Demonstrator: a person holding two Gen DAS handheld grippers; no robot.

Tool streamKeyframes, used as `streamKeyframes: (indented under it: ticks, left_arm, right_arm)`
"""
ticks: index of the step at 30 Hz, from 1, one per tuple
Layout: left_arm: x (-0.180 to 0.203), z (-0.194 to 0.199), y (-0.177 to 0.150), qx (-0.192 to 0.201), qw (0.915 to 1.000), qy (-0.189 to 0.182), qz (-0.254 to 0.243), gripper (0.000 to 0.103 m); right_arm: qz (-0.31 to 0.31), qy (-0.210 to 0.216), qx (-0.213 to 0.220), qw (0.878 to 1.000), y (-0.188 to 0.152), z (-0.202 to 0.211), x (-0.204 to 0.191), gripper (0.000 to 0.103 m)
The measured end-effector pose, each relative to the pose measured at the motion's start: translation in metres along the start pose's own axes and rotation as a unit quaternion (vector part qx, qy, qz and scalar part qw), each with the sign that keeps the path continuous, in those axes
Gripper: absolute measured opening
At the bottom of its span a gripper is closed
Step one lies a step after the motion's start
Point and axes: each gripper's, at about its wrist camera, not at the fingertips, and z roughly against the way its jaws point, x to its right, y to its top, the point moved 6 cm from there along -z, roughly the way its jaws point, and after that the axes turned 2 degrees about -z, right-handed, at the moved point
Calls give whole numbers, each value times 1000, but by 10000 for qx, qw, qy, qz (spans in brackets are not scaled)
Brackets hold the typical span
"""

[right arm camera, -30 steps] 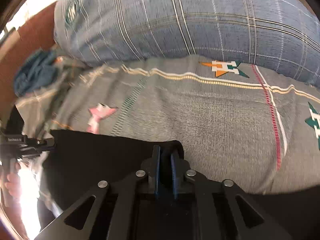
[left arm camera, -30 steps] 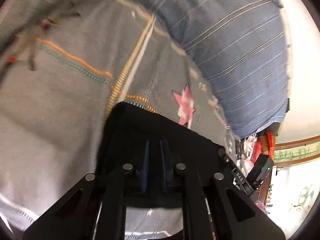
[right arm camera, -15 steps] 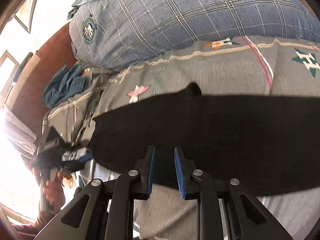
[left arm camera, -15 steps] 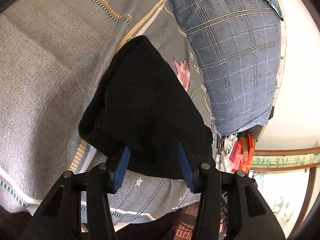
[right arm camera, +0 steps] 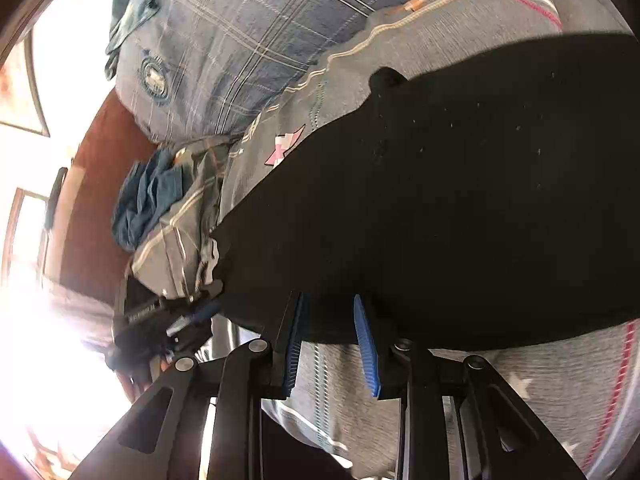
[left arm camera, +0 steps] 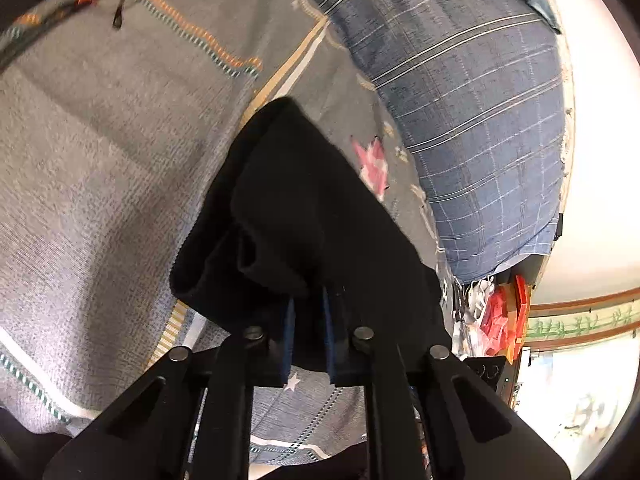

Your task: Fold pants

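The black pants (right arm camera: 460, 200) lie on a bed covered with a grey patterned bedspread (left arm camera: 100, 160), in front of a blue plaid pillow (left arm camera: 472, 100). In the right wrist view their long axis runs across the picture, from the left claw (right arm camera: 192, 312) at the lower left up toward the right edge. In the left wrist view the folded end points away, toward the upper middle. The left claw (left arm camera: 308, 320) is clamped on the pants' near edge, cloth bunched between its blue pads. The right claw (right arm camera: 332, 328) is opening, its pads standing apart at the near hem, with the cloth's edge between them but not pressed
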Motion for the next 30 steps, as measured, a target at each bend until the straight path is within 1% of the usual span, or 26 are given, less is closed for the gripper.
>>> streamKeyframes:
  ticks: [1, 3, 5, 6, 8, 9, 11, 13, 16, 17, 18, 19, 20, 22, 24, 27, 28, 29, 30]
  left_arm:
    - [3, 4, 0, 47, 10000, 7, -56, 9]
    - [9, 12, -3, 100, 9997, 60, -221, 9]
    - [7, 14, -5, 91, 9995, 78, -296, 9]
    - [5, 13, -6, 66, 9996, 61, -254, 9]
    - [-1, 11, -8, 8, 9999, 9, -138, 9]
    - [-3, 10, -9, -14, 10000, -27, -82, 10]
    - [-8, 10, -9, -62, 9999, -127, 57, 10]
    - [-9, 12, -12, -99, 9997, -220, 92, 12]
    - [-11, 20, -19, -27, 9993, -335, 133, 12]
    - [-11, 21, -21, -21, 9991, -401, 139, 14]
    - [-12, 21, -23, -15, 9989, -456, 146, 18]
    - [-14, 20, -23, -5, 9989, -448, 169, 23]
    - [-15, 19, -22, 14, 9990, -409, 201, 24]
    - [-15, 13, -18, 8, 9989, -406, 239, 24]
    - [-15, 9, -14, 55, 9988, -388, 287, 24]
    - [-13, 3, -8, 95, 9990, -352, 259, 22]
    - [-11, 1, -6, 110, 9992, -314, 213, 10]
    - [-9, 0, -4, 140, 9994, -275, 176, 9]
    - [-8, 1, -2, 161, 9994, -249, 166, 9]
  right_arm:
    - [27, 39, 29, 10000, 1, 0, -3, 27]
    - [122, -42, 27, 9999, 0, 2, -7, 27]
    - [190, 111, -88, 9997, -7, 4, -15, 27]
    - [220, 228, -200, 9993, -12, 2, -20, 28]
    - [242, 392, -457, 9979, -24, -5, -25, 34]
    - [209, 382, -543, 9976, -29, -11, -25, 38]
    - [127, 347, -636, 9973, -31, -22, -23, 39]
    - [-16, 318, -575, 9978, -26, -29, -20, 39]
    - [-263, 537, -468, 9971, -16, -34, -21, 39]
    - [-290, 580, -425, 9970, -13, -34, -22, 39]
    - [-295, 593, -385, 9971, -10, -34, -23, 39]
    - [-278, 603, -350, 9972, -7, -35, -26, 39]
    - [-246, 615, -274, 9974, -4, -34, -28, 39]
    - [-150, 643, -134, 9977, 2, -32, -34, 39]
    - [-159, 672, -109, 9976, 4, -32, -37, 39]
    - [-189, 700, -34, 9974, 8, -29, -38, 39]
    - [-185, 670, -29, 9976, 8, -29, -37, 38]
    - [-186, 638, -19, 9978, 8, -29, -36, 36]
    - [-170, 621, -12, 9979, 8, -28, -35, 32]
